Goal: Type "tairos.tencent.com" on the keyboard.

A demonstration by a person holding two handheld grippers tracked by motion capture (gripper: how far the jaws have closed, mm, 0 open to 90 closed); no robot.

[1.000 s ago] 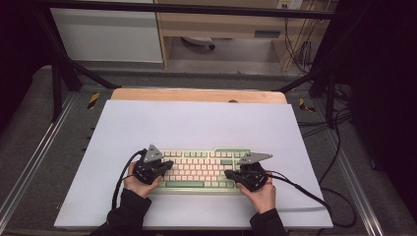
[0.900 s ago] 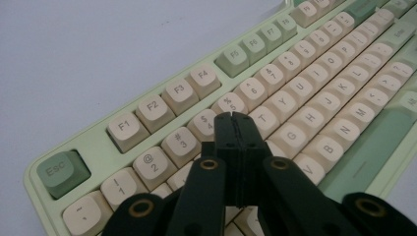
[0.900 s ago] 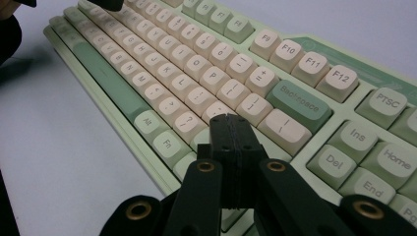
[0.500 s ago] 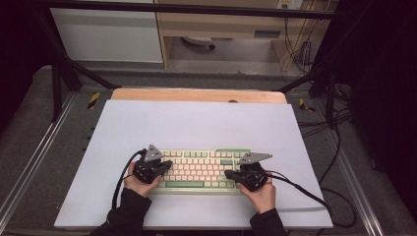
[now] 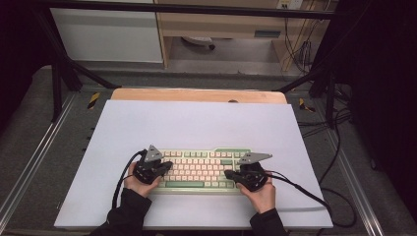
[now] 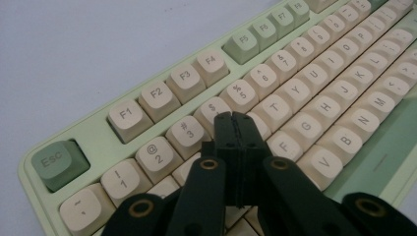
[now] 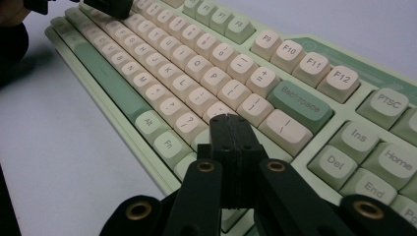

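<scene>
We see a pale green keyboard (image 5: 201,169) with cream keys lying on a white table (image 5: 196,123), near the edge where the person sits and roughly centred from side to side. The left gripper (image 5: 164,167) sits over the keyboard's left end, held in the person's left hand (image 5: 140,184), and the right gripper (image 5: 231,174) sits over its right end, held in the right hand (image 5: 260,194); both point inward toward the middle of the keys. A black cable (image 5: 305,189) trails from the right gripper across the table toward its right edge. In the left gripper view the two black jaws are pressed together with nothing between them, their tips (image 6: 232,120) over the rows just right of the number 3 key (image 6: 186,132); the dark green Esc key (image 6: 56,162) sits at the near left corner. In the right gripper view the jaws are likewise closed flat against each other on nothing, their tips (image 7: 229,123) low over the keys just below the green Backspace key (image 7: 300,105). We cannot tell whether either pair of tips touches a key. Beyond the table's far edge we see a strip of wooden board (image 5: 196,95).
</scene>
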